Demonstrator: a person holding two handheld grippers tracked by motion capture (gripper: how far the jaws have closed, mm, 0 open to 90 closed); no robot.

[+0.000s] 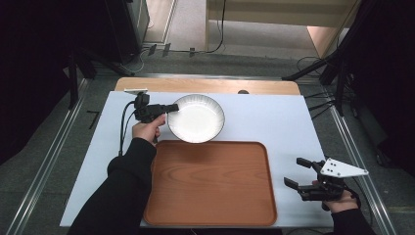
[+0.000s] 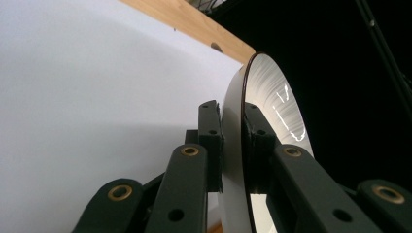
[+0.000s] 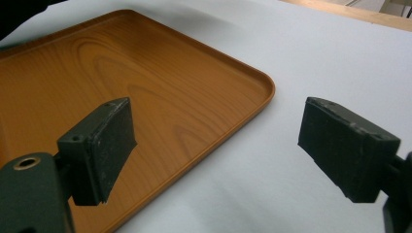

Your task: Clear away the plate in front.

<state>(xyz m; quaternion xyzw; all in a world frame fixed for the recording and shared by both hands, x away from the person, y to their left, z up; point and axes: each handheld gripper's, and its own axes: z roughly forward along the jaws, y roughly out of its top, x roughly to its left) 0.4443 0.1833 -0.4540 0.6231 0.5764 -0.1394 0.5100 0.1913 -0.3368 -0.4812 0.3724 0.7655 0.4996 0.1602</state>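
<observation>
White sheet (image 1: 274, 122) covers the table; dark room, cables on floor at 12 o'clock. Wooden tray (image 1: 210, 183) lies near the front edge, nothing on it.

Left gripper (image 1: 172, 107) is clamped on the white plate (image 1: 196, 118) at the rim, approx. 9 o'clock of the plate. Left gripper view: one jaw under, one jaw over the rim, plate (image 2: 272, 111) pinched between pads. Plate sits just beyond the tray's far edge, at 12 o'clock from tray centre, apparently overlapping that edge slightly.

Right gripper (image 1: 299, 172) hovers at 3 o'clock of the tray, jaws wide apart, holding nothing.

Step in hand, est.: move plate onto tray. Recommended:
- keep grip firm; a single-point rim hold lets the plate droop.
- lift enough to clear the tray lip.
- travel toward 6 o'clock, slow, plate level.
- set down flat at tray centre, then release.
</observation>
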